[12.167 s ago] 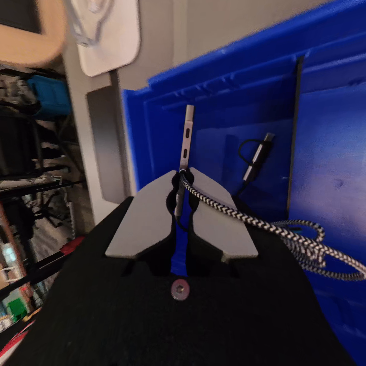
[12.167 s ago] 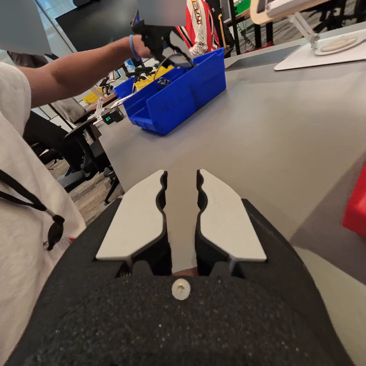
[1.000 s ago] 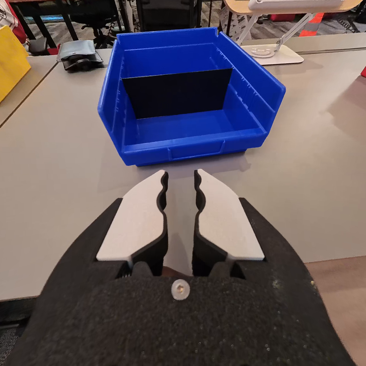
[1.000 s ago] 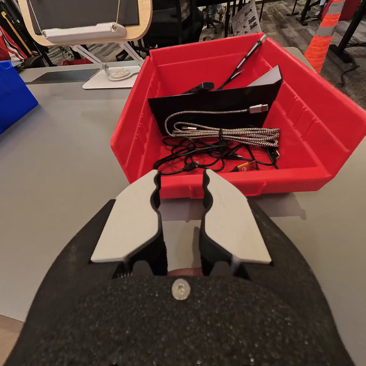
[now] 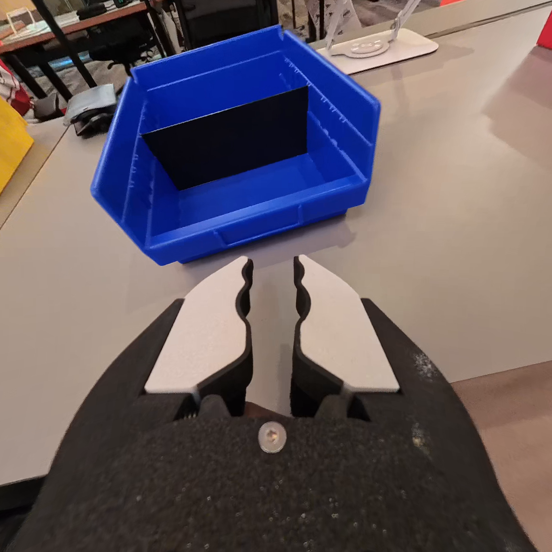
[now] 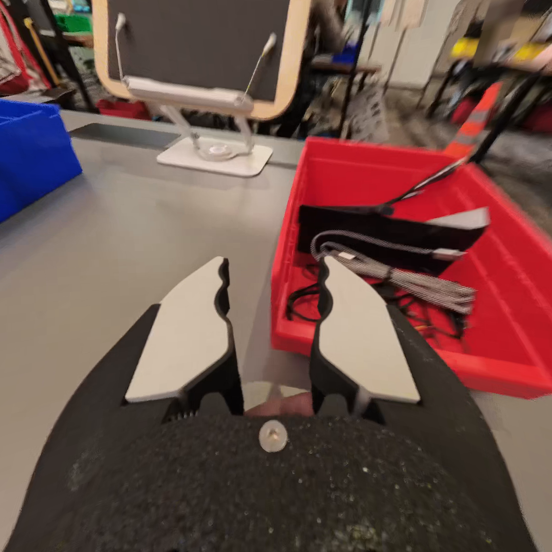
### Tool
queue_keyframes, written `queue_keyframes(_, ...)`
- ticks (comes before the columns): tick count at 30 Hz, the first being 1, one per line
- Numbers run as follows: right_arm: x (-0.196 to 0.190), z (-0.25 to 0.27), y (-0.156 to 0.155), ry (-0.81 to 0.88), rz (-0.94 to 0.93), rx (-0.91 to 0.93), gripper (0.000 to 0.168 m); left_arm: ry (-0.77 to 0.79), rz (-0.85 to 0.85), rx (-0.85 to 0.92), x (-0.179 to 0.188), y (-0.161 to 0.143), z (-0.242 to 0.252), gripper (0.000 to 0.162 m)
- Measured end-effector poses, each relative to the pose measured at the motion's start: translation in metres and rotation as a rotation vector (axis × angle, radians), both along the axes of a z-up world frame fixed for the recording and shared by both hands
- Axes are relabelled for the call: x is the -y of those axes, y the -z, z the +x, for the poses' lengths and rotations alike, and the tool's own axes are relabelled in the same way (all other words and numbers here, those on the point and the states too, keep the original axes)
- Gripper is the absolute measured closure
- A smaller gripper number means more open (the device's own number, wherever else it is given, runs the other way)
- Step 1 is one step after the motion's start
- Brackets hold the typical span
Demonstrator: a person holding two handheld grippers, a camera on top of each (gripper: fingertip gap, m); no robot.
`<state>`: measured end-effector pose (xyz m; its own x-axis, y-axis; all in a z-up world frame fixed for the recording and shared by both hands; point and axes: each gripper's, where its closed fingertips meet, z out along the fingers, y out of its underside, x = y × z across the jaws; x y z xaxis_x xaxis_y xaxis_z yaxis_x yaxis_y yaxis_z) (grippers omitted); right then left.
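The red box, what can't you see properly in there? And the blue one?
- Red bin, right wrist view: motion blur smears the braided cable bundle; the thin black wires are partly behind the right gripper.
- Behind its black divider: the back part is mostly hidden.
- Blue bin, left wrist view: its dark divider hides the back floor.
- Left gripper: open, holding nothing.

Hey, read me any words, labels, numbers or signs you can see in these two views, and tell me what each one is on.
Blue bin: no writing shows.
Red bin: no writing shows.
Left fingers and right fingers: no writing shows.
Printed sheet behind the blue bin: has print, but it is too blurred to read.
Nothing in either view can be read.
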<state>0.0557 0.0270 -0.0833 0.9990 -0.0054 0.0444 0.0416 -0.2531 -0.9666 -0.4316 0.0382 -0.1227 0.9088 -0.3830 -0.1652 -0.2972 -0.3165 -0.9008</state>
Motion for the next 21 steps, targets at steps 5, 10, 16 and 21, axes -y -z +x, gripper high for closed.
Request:
queue_keyframes(5, 0.0, -0.057, 0.017, -0.264, -0.082, -0.136, 0.09, 0.167, -0.013, 0.058, 0.029, -0.019, 0.092, 0.129)
queue_keyframes(10, 0.025, -0.057, -0.004, -0.314, 0.019, -0.078, 0.108, 0.48, -0.113, 0.168, 0.065, -0.033, 0.252, 0.122)
queue_keyframes(16, 0.062, 0.086, -0.031, 0.192, 0.11, -0.116, 0.111, 0.552, -0.166, 0.156, 0.046, -0.028, 0.402, 0.097)
queue_keyframes(21, 0.063, 0.126, 0.018, 0.279, -0.06, -0.179, 0.111, 0.404, -0.269, 0.138, 0.004, 0.0, 0.445, 0.119)
